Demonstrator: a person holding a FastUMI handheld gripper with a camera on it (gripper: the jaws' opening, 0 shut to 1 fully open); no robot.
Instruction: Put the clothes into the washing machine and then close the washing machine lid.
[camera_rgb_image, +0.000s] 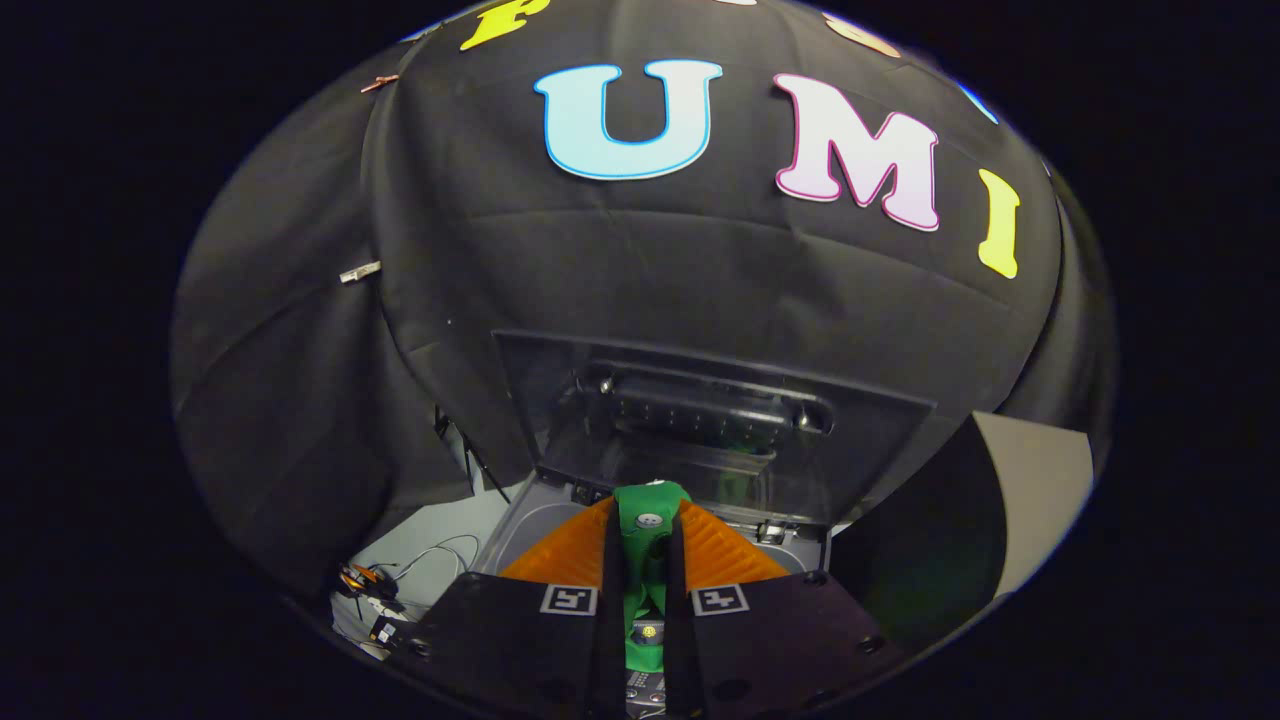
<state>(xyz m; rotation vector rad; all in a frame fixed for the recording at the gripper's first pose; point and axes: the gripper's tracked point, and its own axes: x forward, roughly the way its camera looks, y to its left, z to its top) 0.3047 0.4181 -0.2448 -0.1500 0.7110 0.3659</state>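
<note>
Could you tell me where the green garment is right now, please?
In the gripper view, the green garment is pinched between the gripper's two fingers, held over the washing machine, whose lid stands open just beyond.

- The gripper (646, 540) shows two broad, wedge-shaped fingers (565, 555), each narrowing toward the far tip.
- The slanted upper faces of the fingers are ribbed — fine ridges running across them.
- Nearer the camera, each finger joins a flat dark block bearing a small square black-and-white marker (569, 599).
- Round screw holes dot the blocks' near parts — several per side.
</note>
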